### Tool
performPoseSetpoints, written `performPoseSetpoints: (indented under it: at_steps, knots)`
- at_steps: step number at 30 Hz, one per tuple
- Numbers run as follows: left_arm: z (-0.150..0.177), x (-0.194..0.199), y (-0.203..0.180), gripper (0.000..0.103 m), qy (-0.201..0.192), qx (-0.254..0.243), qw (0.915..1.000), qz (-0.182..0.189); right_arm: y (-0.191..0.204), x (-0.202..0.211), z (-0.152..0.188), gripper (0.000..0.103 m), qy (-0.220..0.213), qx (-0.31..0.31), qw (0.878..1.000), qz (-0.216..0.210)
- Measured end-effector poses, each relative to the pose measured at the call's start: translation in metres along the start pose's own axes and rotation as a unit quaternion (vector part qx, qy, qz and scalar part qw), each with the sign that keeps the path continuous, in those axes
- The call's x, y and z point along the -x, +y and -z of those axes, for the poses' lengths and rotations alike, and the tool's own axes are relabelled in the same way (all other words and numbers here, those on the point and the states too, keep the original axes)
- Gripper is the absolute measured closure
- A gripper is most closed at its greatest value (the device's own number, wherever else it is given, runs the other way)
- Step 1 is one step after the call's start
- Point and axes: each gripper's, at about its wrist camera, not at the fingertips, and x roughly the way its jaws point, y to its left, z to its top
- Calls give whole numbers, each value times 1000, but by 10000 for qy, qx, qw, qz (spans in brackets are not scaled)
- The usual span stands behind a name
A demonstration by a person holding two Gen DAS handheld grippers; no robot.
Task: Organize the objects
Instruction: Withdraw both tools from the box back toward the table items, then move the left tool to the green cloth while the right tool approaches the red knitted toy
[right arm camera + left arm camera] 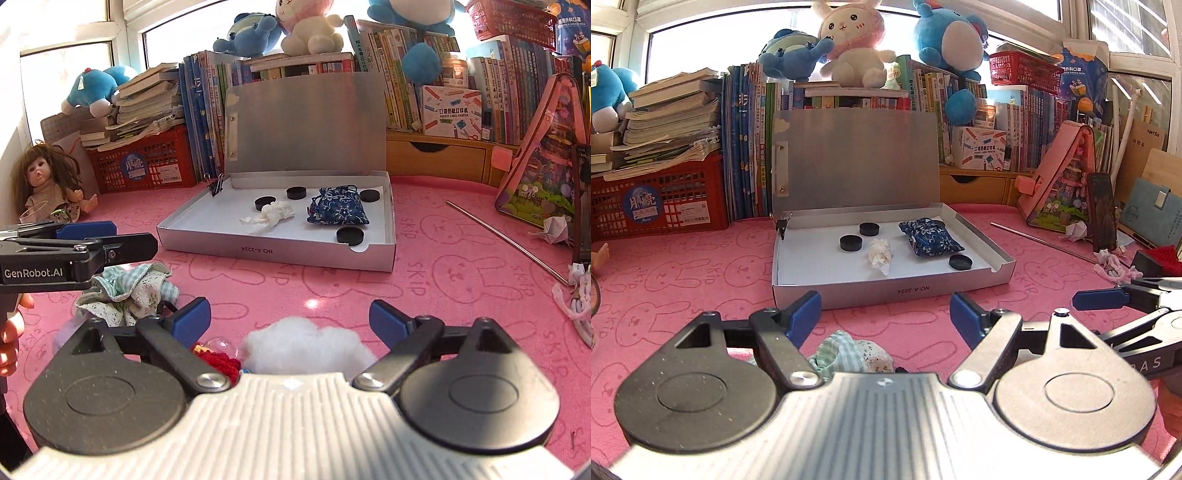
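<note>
A shallow silver box lies on the pink mat with its lid standing open. Inside are a blue floral pouch, a crumpled white wad and several black discs. My left gripper is open just short of the box's front wall, above a green-checked cloth bundle. My right gripper stands wide open over a white cotton puff, its pads clear of it. A red knitted piece lies beside the puff.
Books, plush toys and a red crate line the back. A doll sits at far left. A metal rod, a pink house-shaped toy, crumpled paper and a white cord lie to the right. A hand shows at left.
</note>
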Motion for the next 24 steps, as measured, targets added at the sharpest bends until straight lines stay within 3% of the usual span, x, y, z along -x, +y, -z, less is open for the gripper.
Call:
performPoseSetpoints:
  at_steps: [24]
  knots:
    - [45,23,9,22,109,212,9995,-208,20,13,30,5,84,139,9999,44]
